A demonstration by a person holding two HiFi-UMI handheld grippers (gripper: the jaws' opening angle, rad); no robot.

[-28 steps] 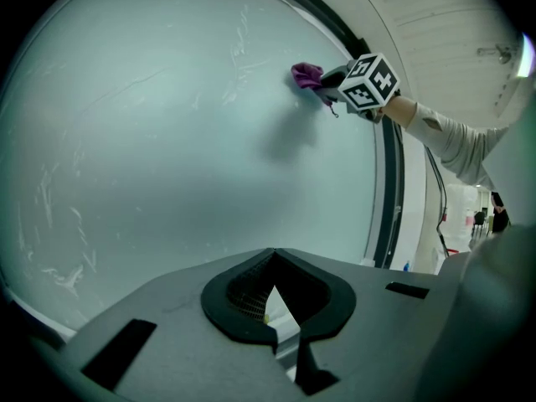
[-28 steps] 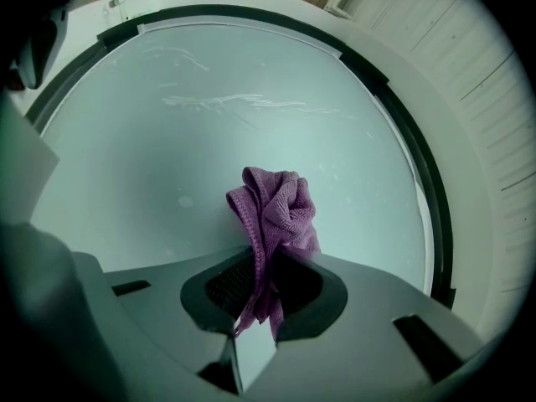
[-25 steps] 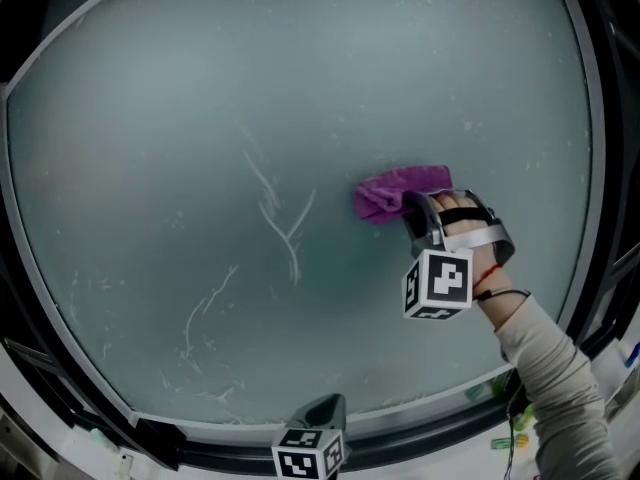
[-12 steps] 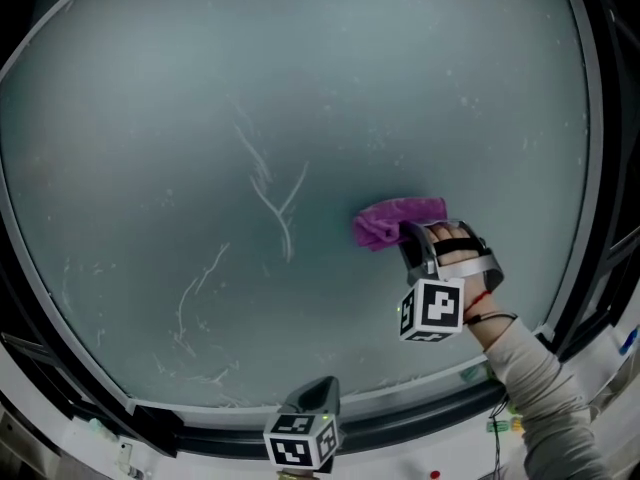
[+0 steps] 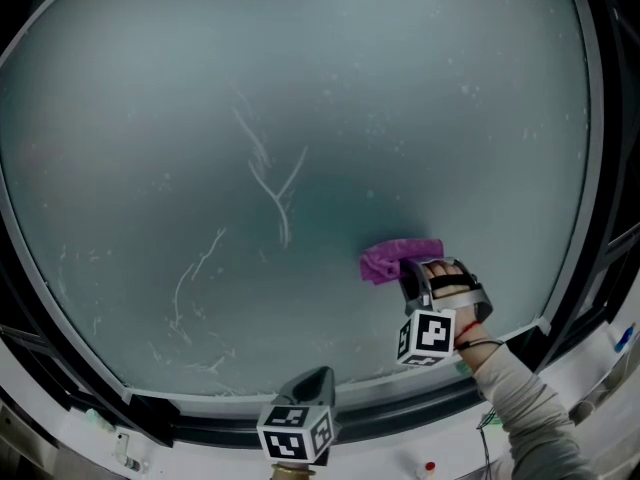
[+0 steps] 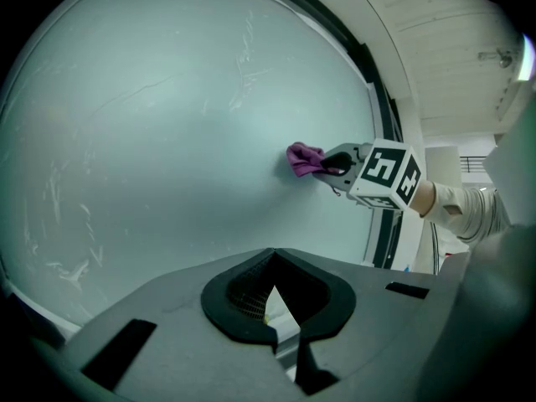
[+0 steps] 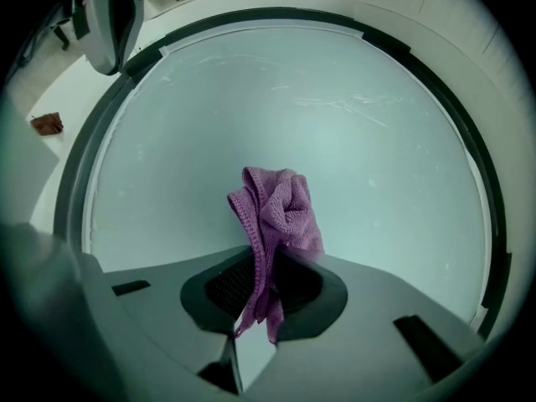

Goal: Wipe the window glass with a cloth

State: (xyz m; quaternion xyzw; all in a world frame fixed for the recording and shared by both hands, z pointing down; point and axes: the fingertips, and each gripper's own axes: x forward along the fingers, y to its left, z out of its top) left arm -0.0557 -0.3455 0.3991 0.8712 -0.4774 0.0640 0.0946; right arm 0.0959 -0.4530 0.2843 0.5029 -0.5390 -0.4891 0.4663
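The window glass (image 5: 300, 98) fills the head view, with thin white streaks (image 5: 270, 183) near its middle and lower left. A purple cloth (image 5: 395, 260) is pressed against the lower right of the pane. My right gripper (image 5: 415, 276) is shut on the cloth, a hand and sleeve behind it. In the right gripper view the cloth (image 7: 280, 208) bunches up from between the jaws of my right gripper (image 7: 261, 287) onto the glass (image 7: 352, 141). My left gripper (image 5: 312, 390) hangs low by the bottom frame, away from the pane. Its jaws (image 6: 272, 308) are shut and hold nothing.
A black frame (image 5: 590, 168) rings the pane, with a white sill (image 5: 400, 458) below it carrying small items. A small brown object (image 7: 48, 123) lies on the white surface left of the frame. A white ceiling and wall (image 6: 452, 40) lie to the right.
My right gripper has slid the cloth down the glass, from the middle right to the lower right. The left gripper has stayed near the bottom frame.
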